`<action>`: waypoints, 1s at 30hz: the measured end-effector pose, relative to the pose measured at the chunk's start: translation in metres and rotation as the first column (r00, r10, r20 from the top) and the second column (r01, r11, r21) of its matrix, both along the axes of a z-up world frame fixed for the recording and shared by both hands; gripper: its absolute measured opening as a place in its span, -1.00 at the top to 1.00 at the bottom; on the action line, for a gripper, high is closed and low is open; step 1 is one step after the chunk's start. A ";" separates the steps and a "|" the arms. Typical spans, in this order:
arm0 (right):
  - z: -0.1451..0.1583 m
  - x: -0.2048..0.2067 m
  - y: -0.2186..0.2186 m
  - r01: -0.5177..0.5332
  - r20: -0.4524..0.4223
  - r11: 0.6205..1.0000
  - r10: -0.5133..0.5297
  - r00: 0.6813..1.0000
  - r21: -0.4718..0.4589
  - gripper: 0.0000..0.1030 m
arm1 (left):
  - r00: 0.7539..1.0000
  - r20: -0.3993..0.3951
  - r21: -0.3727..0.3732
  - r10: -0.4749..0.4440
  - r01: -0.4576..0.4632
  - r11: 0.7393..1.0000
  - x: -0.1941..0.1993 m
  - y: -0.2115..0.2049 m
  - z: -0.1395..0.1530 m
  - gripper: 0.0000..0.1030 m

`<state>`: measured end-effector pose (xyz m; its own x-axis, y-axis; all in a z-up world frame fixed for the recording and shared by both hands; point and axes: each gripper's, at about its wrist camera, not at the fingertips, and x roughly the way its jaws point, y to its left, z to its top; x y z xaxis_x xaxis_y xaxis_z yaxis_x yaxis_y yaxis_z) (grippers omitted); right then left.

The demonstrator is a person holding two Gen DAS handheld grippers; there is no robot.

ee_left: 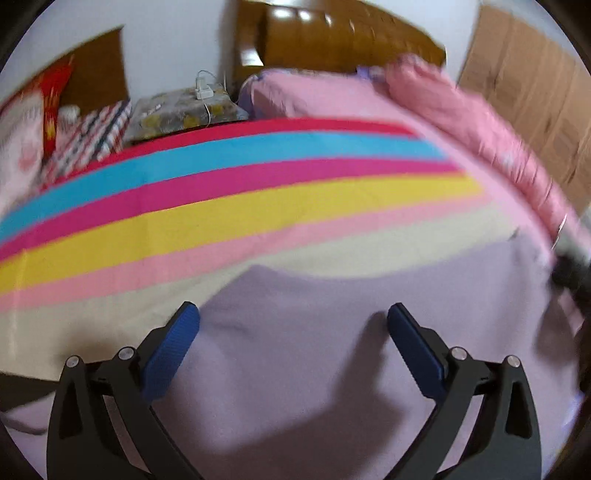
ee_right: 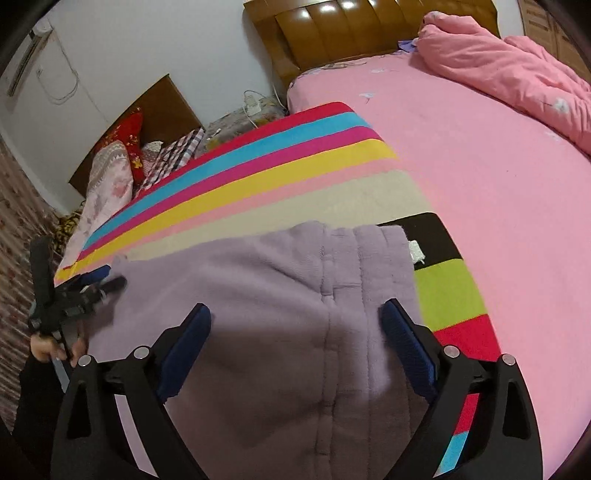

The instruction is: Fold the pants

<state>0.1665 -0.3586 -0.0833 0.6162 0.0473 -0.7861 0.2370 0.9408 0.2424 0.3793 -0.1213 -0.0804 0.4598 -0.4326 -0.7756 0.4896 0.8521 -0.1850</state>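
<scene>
Two grippers hang over the lilac fleece pants [ee_right: 288, 295], which lie spread on a rainbow-striped blanket [ee_right: 236, 166] laid across the pink bed [ee_right: 480, 177]. From the right wrist view the waistband end with its centre seam points away toward the headboard [ee_right: 332, 29], and the cloth looks flat and roughly smoothed, but whether one leg is already laid over the other cannot be told. The right gripper [ee_right: 295, 317] hovers above the seam with its blue fingers [ee_right: 184, 350] spread wide and nothing between them. The left gripper [ee_left: 293, 317], seen in a motion-blurred picture, is likewise spread and empty above the pants' left side. Judging by this, the folding proper is mostly still ahead: an edge has to be pinched and carried over, then the length doubled.
</scene>
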 end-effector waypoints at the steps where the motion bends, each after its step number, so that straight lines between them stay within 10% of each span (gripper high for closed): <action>1: 0.005 0.000 0.007 0.021 -0.017 0.997 -0.023 1.000 -0.074 -0.73 | 1.000 -0.003 -0.020 0.003 -0.003 1.000 0.000 0.004 0.001 -0.96; 6: 0.036 0.007 0.046 -0.110 0.068 0.982 0.122 0.990 -0.152 -0.73 | 1.000 0.021 0.065 0.001 -0.002 0.998 -0.003 -0.006 -0.001 -0.96; 9: 0.016 0.026 0.063 -0.171 -0.050 0.957 0.164 0.985 -0.236 -0.73 | 0.999 0.036 0.118 -0.001 -0.003 0.993 -0.005 -0.014 -0.001 -0.96; 13: -0.007 0.036 0.045 -0.131 -0.051 0.983 0.125 0.991 -0.129 -0.83 | 1.000 0.028 0.080 0.002 -0.005 0.997 -0.004 -0.006 -0.002 -0.96; 19: -0.013 0.040 0.055 -0.135 -0.072 0.969 0.123 0.990 -0.206 -0.88 | 1.000 0.023 0.049 0.005 -0.006 0.999 -0.002 -0.001 -0.001 -0.96; 24: -0.013 0.030 0.047 -0.130 -0.056 0.973 0.122 0.991 -0.188 -0.88 | 0.993 0.018 -0.097 0.118 -0.115 0.989 -0.020 0.043 0.023 -0.95; 27: -0.005 0.029 0.055 -0.089 -0.071 0.963 0.073 0.995 -0.255 -0.75 | 0.982 0.042 -0.343 0.185 -0.159 0.926 -0.059 0.118 0.060 -0.96; 30: 0.019 0.030 0.094 -0.055 -0.019 0.931 0.052 0.998 -0.362 -0.75 | 0.945 0.119 -0.359 0.305 -0.246 0.900 -0.102 0.208 0.083 -0.96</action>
